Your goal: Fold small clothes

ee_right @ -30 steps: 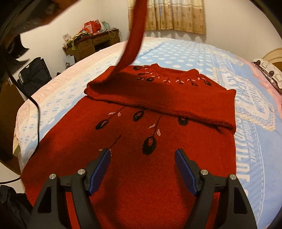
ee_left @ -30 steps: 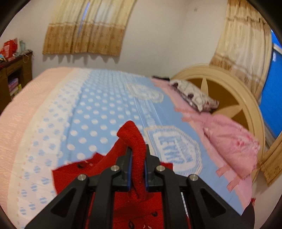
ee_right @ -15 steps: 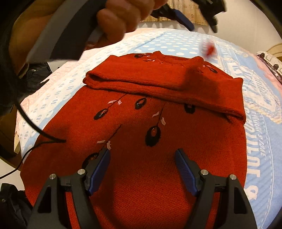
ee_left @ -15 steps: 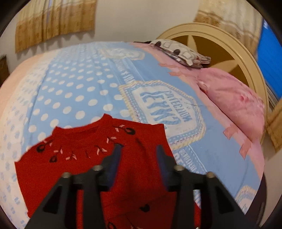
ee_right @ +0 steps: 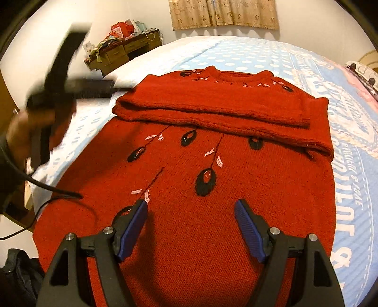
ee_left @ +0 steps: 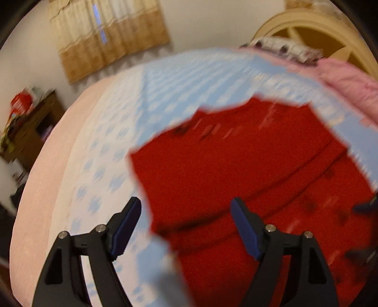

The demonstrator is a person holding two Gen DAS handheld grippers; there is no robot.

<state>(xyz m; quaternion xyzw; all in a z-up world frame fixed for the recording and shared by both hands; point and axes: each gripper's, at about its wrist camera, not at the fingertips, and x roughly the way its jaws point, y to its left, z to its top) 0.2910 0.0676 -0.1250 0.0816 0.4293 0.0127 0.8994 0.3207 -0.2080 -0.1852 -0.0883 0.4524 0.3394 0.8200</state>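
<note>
A red knitted sweater [ee_right: 212,179] with black and pink embroidery lies flat on the bed, both sleeves folded across its chest in a band [ee_right: 212,111]. My right gripper [ee_right: 191,224] is open and empty, hovering over the sweater's lower body. My left gripper [ee_left: 186,226] is open and empty above the sweater's left edge [ee_left: 236,160]; that view is motion-blurred. The left gripper also shows in the right wrist view [ee_right: 68,80], blurred, at the sweater's upper left.
The bed has a blue polka-dot cover [ee_right: 248,54] with a printed emblem on the right. A wooden desk [ee_right: 122,52] with clutter stands at the far left. Pink pillows [ee_left: 347,78] and a round headboard [ee_left: 314,21] lie beyond. A black cable [ee_right: 47,189] crosses the sweater's left hem.
My left gripper let go of the sleeve, which now lies folded across the chest. It opened and swung left and down to the sweater's left side. The right gripper stayed put.
</note>
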